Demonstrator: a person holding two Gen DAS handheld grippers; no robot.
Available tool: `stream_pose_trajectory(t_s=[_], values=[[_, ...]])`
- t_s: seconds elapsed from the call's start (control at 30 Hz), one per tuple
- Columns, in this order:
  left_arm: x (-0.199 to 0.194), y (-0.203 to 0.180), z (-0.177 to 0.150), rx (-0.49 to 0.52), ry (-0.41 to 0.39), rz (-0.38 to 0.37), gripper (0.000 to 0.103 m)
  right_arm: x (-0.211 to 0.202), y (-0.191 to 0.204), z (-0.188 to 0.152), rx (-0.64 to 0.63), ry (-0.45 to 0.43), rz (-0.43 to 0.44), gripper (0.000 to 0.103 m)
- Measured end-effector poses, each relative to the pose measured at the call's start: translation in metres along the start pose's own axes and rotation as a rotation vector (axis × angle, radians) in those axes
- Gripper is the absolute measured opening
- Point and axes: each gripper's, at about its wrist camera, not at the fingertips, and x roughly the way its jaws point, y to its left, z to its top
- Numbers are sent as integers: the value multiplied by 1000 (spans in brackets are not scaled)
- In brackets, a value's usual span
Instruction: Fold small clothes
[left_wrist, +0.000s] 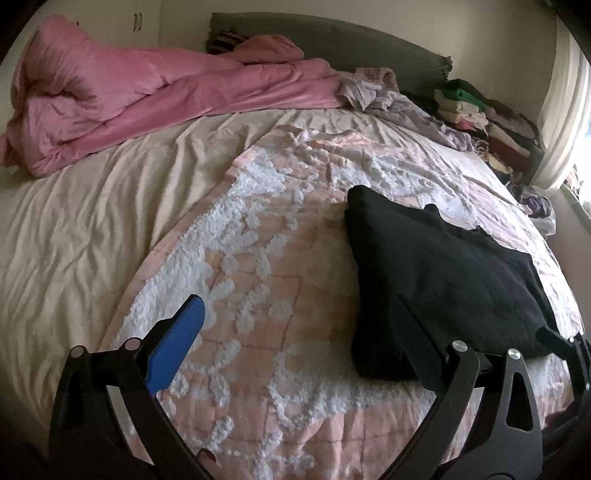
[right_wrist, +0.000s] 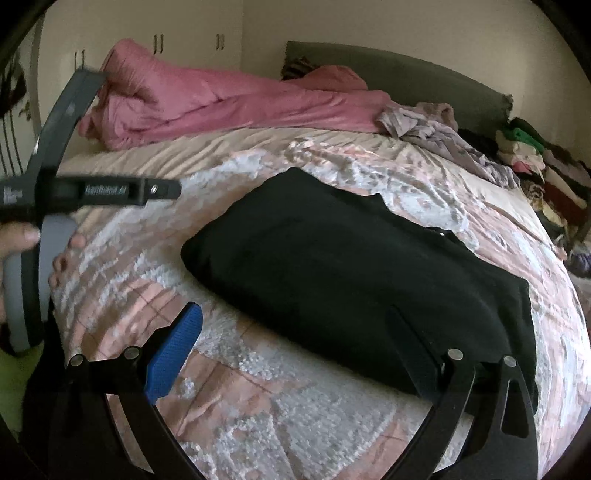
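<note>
We are over the bed, and the black garment (left_wrist: 443, 280) lies folded flat on the pink-and-white quilt (left_wrist: 258, 258), at about 3 o'clock in the left wrist view. Our left gripper (left_wrist: 295, 328) has its 2 fingers spread wide: the blue-padded finger (left_wrist: 177, 343) hangs over bare quilt at 7 o'clock, the dark finger (left_wrist: 417, 343) sits over the garment's near edge at 4 o'clock. Nothing is between them.

From the right wrist the same garment (right_wrist: 351, 280) fills the centre of the frame. Our right gripper (right_wrist: 295, 339) is also wide apart and holding nothing, its blue pad (right_wrist: 173, 354) over the quilt (right_wrist: 295, 424) at 7 o'clock, its dark finger (right_wrist: 413, 354) over the garment's near edge at 5 o'clock; we cannot tell if it touches the cloth. At 9 o'clock a hand (right_wrist: 22, 254) grips the handle of the left gripper, blurred.

Up at 11 o'clock a pink duvet (left_wrist: 129, 107) lies bunched, a lilac cloth (left_wrist: 406, 107) is crumpled at 1 o'clock, and a pile of folded clothes (left_wrist: 476, 114) sits at 2 o'clock by the headboard (left_wrist: 332, 40).
</note>
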Motion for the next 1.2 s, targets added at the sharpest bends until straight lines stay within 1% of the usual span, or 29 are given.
stream_pose_trajectory(t_s=[0.2,0.43,0.7,0.83,1.0,1.03,1.07,1.13,1.17,1.2], values=[[10,-5,19,19,-13,8,93,19,12,2,-49,25,0,98],[29,-10,27,23,5,0,93,44,22,-1,-97,64,10,98],[51,-10,30,22,36,3,93,76,34,-5,-177,94,-51,98],[61,-9,32,21,52,9,93,87,39,0,-213,79,-76,98],[72,-13,42,14,70,-9,93,101,43,7,-268,69,-122,97],[75,-15,44,15,71,-12,93,103,44,8,-275,68,-126,96],[76,-16,46,14,75,-14,93,104,45,8,-283,63,-130,89],[80,-21,50,16,77,-26,93,106,46,9,-298,57,-141,84],[83,-24,52,21,80,-27,93,105,47,9,-301,52,-145,78],[84,-25,52,25,81,-28,93,105,46,9,-304,46,-150,74]])
